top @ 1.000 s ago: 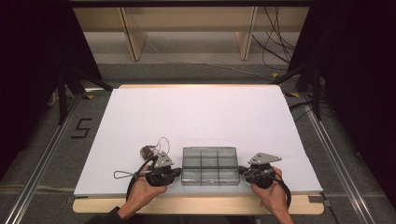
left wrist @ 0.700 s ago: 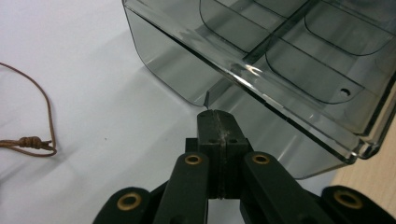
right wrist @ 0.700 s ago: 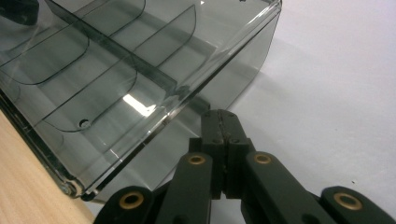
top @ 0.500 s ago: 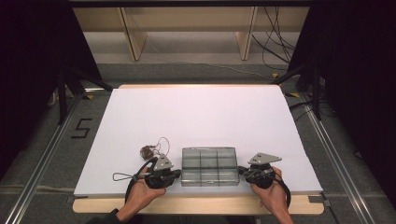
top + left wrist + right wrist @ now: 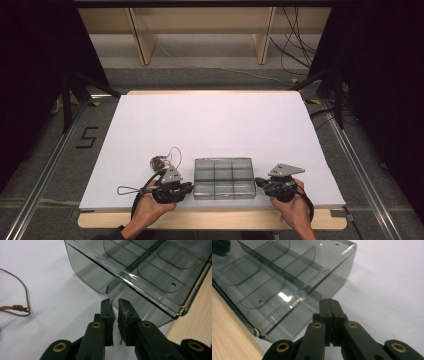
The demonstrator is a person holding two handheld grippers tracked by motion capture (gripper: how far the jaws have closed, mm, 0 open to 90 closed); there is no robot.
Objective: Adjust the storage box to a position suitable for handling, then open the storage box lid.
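A smoky clear compartment box [image 5: 224,177] lies near the table's front edge. My left gripper [image 5: 189,187] sits at the box's left end. In the left gripper view its jaws have just been opening and stand a narrow gap apart [image 5: 114,302] at the corner of the box [image 5: 140,270]. A thin lid tab [image 5: 108,293] shows just past the tips, and nothing is pressed between the pads. My right gripper [image 5: 259,183] rests at the box's right end, shut [image 5: 330,301] with nothing in it, pointing at the box's side [image 5: 277,277].
A brown cord with a small dark pendant [image 5: 159,161] lies on the white sheet [image 5: 215,125] just behind my left hand; its knot [image 5: 15,307] shows in the left gripper view. The wooden table edge [image 5: 210,220] runs right in front of the box.
The left hand has shifted very slightly beside the box. The box, the cord and the right gripper stay where they were.
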